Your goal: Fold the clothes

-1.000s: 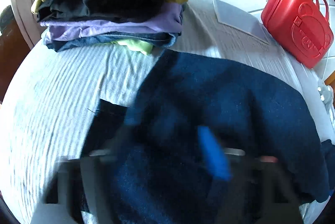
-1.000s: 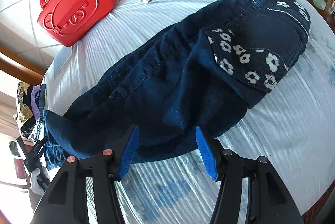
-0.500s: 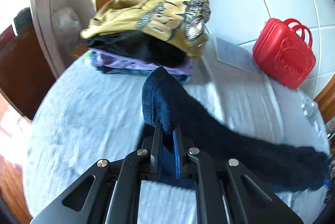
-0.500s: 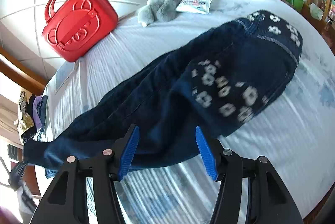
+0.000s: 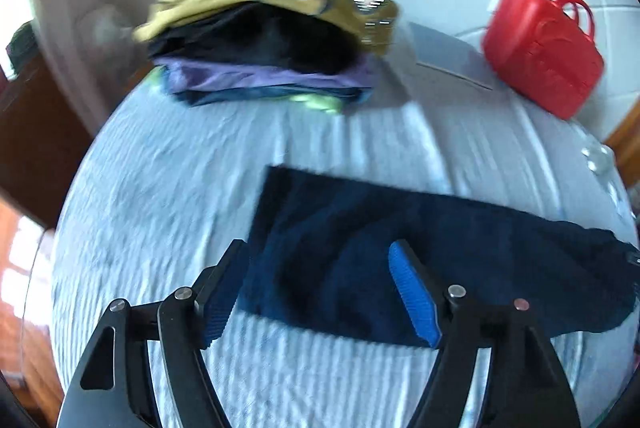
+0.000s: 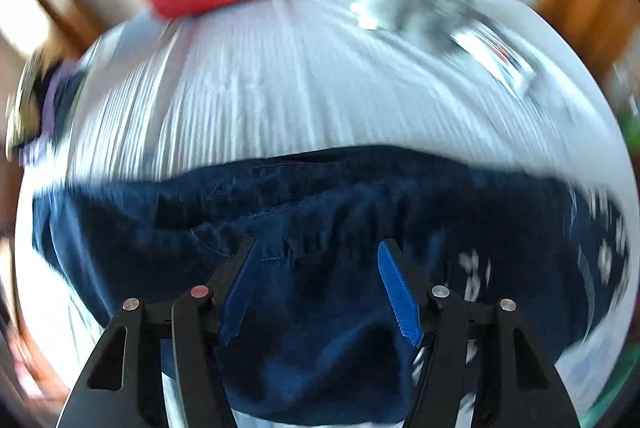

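A pair of dark blue denim jeans [image 5: 400,252] is lying stretched across a pale blue ribbed bedspread [image 5: 160,195], its squared leg end toward the left and its length running off to the right in the left wrist view. The left gripper [image 5: 320,292] is hanging above that leg end with its blue-padded jaws standing wide apart, having just been opening, and nothing is pinched between them; the cloth is lying flat beneath and beyond the pads. In the blurred right wrist view, the right gripper [image 6: 318,288] is poised over the thicker middle of the jeans [image 6: 320,211], its jaws also parted and opening a little further, the denim showing between the pads and under them, with no pad seen pressing on it. White flower print is showing on the jeans to the right of that gripper. On the far left of the bed, a stack of folded clothes topped by a mustard-yellow printed garment [image 5: 264,23] is sitting well apart from the jeans. A red moulded plastic carry case [image 5: 544,55] is standing at the far right edge, against the white-tiled wall.
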The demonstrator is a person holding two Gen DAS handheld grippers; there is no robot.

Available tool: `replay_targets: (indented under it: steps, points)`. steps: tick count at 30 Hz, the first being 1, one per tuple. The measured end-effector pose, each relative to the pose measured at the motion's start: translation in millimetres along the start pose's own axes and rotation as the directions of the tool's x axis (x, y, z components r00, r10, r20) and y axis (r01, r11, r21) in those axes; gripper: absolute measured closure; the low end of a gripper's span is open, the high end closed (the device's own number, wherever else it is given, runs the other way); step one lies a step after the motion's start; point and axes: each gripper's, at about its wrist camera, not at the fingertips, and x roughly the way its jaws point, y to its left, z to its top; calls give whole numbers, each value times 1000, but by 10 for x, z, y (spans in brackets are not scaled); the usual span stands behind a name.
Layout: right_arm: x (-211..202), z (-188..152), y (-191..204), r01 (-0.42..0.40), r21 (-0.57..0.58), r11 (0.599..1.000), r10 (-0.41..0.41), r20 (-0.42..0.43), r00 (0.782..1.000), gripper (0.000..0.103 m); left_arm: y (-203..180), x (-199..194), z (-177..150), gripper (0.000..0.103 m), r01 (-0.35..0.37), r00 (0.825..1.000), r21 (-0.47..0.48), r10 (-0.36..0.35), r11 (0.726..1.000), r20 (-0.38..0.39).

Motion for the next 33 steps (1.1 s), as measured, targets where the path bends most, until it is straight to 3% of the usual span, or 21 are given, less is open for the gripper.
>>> replay_targets:
  steps: [5, 7, 12, 14, 15, 18, 19, 23, 26, 28, 31, 32, 33]
  points:
    - [98, 130, 68, -11, -245, 969, -5, -64, 998, 43, -336, 384, 129, 30, 9, 997, 25, -7, 1000, -71]
    - [150, 187, 92, -18, -339, 941, -13, -89, 996, 36, -403, 528, 66, 30, -11, 995, 10, 12, 1000, -98]
    - [398, 324, -16, -66, -459, 886, -10, -159, 987, 34, -377, 779, -95, 30, -103, 981, -53, 93, 993, -168]
    - [582, 277, -77, -83, -475, 876, -29, -222, 975, 45, -364, 836, -151, 30, -133, 976, -56, 121, 989, -182]
    - [695, 211, -116, -74, -475, 877, -55, -251, 966, 63, -374, 835, -162, 30, -141, 976, -52, 130, 989, -174]
    - [605, 115, -177, -27, -457, 889, -65, -184, 981, 95, -371, 839, -175, 30, -153, 976, -69, 140, 986, -166]
    - [546, 114, -226, -28, -419, 908, -46, -164, 985, 98, -368, 840, -177, 30, -157, 976, -77, 142, 985, -164]
    - [178, 165, -372, -14, -314, 949, 18, 9, 1000, 99, -353, 835, -202, 29, -156, 978, -81, 142, 985, -153]
    - [-49, 297, -509, 11, -219, 976, 25, 163, 986, 99, -330, 852, -201, 28, -156, 978, -74, 144, 985, -151]
    - [44, 382, -588, 8, -170, 985, 22, 175, 984, 99, -313, 870, -185, 27, -157, 978, -70, 145, 985, -151]
    - [497, 405, -454, 41, -183, 982, -32, 51, 998, 87, -296, 838, -169, 27, -178, 974, -62, 167, 982, -154]
    - [550, 371, -419, 48, -185, 982, -43, 27, 999, 87, -289, 816, -161, 27, -191, 971, -57, 180, 980, -155]
    - [398, 317, -490, 29, -136, 990, -22, 58, 998, 86, -295, 799, -143, 27, -205, 970, -49, 196, 978, -146]
